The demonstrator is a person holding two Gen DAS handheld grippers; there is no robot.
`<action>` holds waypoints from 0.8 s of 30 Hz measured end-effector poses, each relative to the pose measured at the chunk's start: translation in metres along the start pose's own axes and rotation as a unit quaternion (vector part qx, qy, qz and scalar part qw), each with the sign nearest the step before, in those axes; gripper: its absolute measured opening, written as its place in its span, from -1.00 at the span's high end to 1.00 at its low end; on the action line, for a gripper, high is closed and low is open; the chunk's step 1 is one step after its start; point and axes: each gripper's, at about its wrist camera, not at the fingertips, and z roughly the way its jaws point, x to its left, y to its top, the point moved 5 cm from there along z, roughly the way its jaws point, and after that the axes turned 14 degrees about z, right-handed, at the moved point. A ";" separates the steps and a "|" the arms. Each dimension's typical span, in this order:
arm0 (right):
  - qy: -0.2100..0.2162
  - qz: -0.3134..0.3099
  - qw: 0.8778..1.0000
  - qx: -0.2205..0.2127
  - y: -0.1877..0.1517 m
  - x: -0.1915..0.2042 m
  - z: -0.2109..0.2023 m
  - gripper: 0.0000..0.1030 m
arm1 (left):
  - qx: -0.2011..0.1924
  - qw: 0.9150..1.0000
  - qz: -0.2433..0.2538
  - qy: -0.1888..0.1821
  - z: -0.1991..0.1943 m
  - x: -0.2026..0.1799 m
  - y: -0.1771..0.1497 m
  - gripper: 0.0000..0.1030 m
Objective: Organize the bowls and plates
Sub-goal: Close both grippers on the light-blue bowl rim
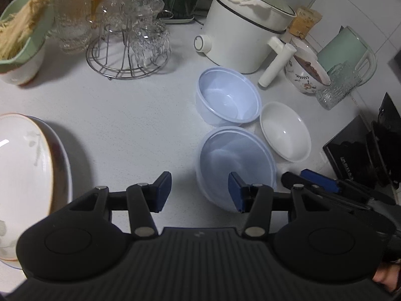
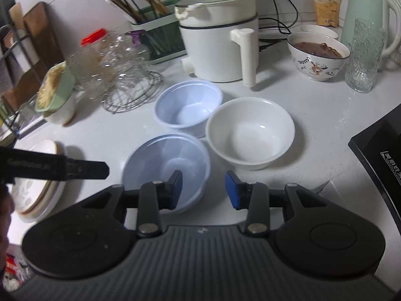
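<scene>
Three empty bowls stand close together on the white counter: a far pale blue plastic bowl point(image 1: 228, 96) point(image 2: 188, 106), a near pale blue plastic bowl point(image 1: 235, 159) point(image 2: 166, 166) and a white bowl point(image 1: 285, 135) point(image 2: 250, 133). A stack of plates point(image 1: 27, 175) point(image 2: 37, 190) lies at the left. My left gripper point(image 1: 199, 192) is open and empty, its right finger over the near blue bowl's rim. My right gripper point(image 2: 203, 189) is open and empty, its left finger over that same bowl. The right gripper's fingertips point(image 1: 318, 179) show in the left wrist view.
A white electric pot point(image 1: 245, 27) point(image 2: 220, 37) stands behind the bowls. A wire rack of glasses point(image 1: 125, 37) point(image 2: 120, 75) and a green bowl of noodles point(image 1: 20, 40) point(image 2: 56, 92) are at the left. A floral bowl of food point(image 2: 318, 55), a tall glass point(image 2: 364, 57), a kettle point(image 2: 371, 12) and a black appliance point(image 2: 381, 163) are at the right.
</scene>
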 end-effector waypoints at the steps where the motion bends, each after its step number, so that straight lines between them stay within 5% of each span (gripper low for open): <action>1: -0.004 0.005 1.000 0.000 0.001 -0.003 0.004 0.21 | 0.004 1.000 -0.001 0.001 0.005 -0.001 0.000 -0.09; 8: 0.002 0.036 0.999 0.008 0.011 -0.016 0.027 0.21 | 0.009 1.000 0.016 0.004 0.031 -0.003 0.008 -0.06; 12: 0.005 0.037 0.999 0.012 0.007 -0.017 0.037 0.24 | 0.011 1.000 0.016 -0.001 0.044 -0.002 0.009 0.17; 17: 0.009 0.030 0.999 0.009 0.001 -0.013 0.046 0.68 | 0.010 1.000 0.017 -0.023 0.056 -0.005 0.004 0.50; 24: 0.014 0.037 0.999 0.014 -0.003 -0.012 0.047 0.73 | 0.006 0.999 0.011 -0.039 0.056 -0.003 0.002 0.55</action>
